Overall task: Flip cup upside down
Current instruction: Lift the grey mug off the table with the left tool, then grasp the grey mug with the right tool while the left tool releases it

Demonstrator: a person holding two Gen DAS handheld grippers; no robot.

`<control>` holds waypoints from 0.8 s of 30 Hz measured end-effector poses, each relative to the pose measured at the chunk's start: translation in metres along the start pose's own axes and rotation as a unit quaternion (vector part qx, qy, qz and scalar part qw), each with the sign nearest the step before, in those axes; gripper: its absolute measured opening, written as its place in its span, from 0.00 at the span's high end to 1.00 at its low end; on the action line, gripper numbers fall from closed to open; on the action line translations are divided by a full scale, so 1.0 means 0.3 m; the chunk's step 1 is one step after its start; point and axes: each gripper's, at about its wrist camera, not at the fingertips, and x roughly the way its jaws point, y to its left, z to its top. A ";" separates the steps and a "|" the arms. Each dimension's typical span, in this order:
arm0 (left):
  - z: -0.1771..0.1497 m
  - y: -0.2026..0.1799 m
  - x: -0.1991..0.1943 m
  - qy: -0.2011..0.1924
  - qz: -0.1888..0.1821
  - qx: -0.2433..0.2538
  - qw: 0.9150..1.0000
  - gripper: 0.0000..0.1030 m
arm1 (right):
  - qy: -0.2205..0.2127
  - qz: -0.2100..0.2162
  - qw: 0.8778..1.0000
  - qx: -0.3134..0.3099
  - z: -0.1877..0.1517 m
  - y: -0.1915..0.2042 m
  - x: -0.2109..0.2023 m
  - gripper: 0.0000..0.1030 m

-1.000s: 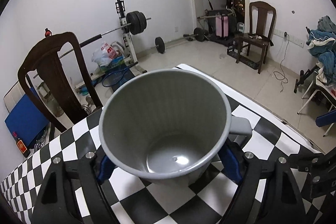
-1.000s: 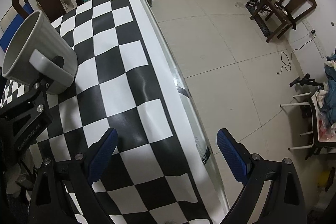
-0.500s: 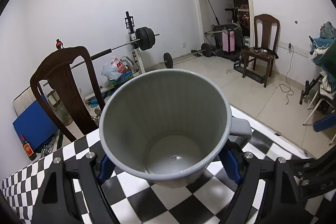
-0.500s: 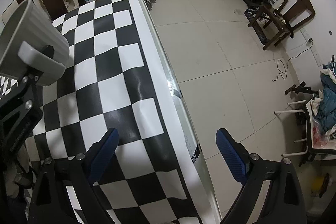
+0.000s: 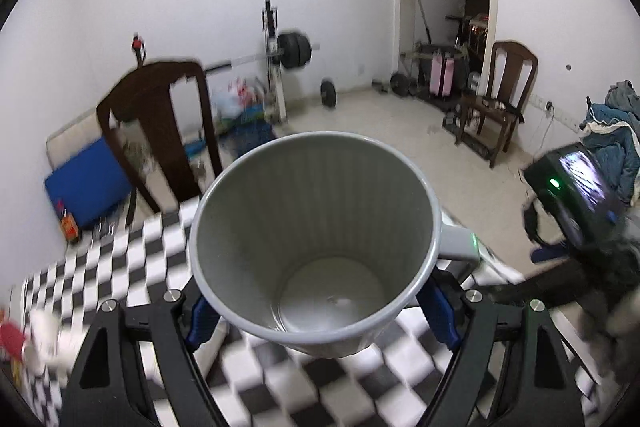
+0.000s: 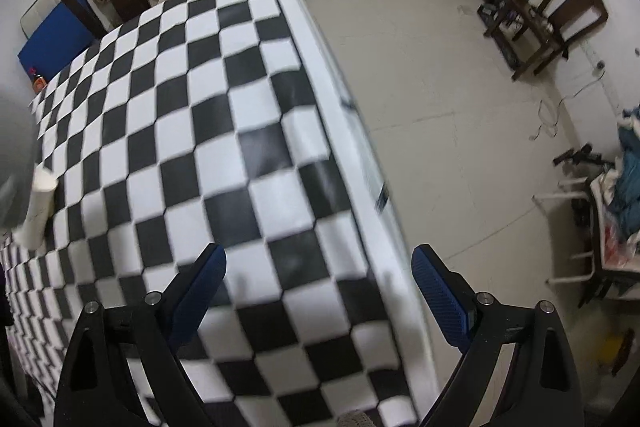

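A grey ribbed cup (image 5: 316, 243) with a handle on its right fills the left wrist view, its open mouth tilted toward the camera. My left gripper (image 5: 320, 311) is shut on the cup's base and holds it above the checkered table (image 5: 120, 267). In the right wrist view only a blurred edge of the cup (image 6: 16, 155) and its handle (image 6: 38, 211) show at the far left. My right gripper (image 6: 318, 291) is open and empty above the table's right edge (image 6: 360, 163). The right gripper's body (image 5: 576, 203) shows at the right of the left wrist view.
A dark wooden chair (image 5: 160, 123) and a blue pad (image 5: 86, 183) stand behind the table. A barbell rack (image 5: 280, 55) is at the far wall. Another chair (image 5: 504, 95) and a heap of clothes (image 5: 616, 135) stand to the right on the tiled floor (image 6: 440, 75).
My left gripper has raised the cup and tilted it further up, so more of the wall shows behind it. The right gripper has moved away from the cup, which slid to the frame's left edge.
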 end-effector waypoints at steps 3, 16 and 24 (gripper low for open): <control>-0.080 -0.018 -0.067 0.056 -0.006 -0.019 0.998 0.21 | 0.017 0.007 1.000 -0.002 -0.082 0.003 -0.017 0.08; -0.421 -0.067 0.039 0.376 -0.105 -0.163 0.906 0.21 | 0.093 0.032 0.995 0.007 -0.352 0.004 -0.029 0.08; -0.373 -0.085 0.185 0.415 -0.086 -0.182 0.887 0.21 | 0.119 0.028 0.992 0.021 -0.396 -0.048 -0.034 0.08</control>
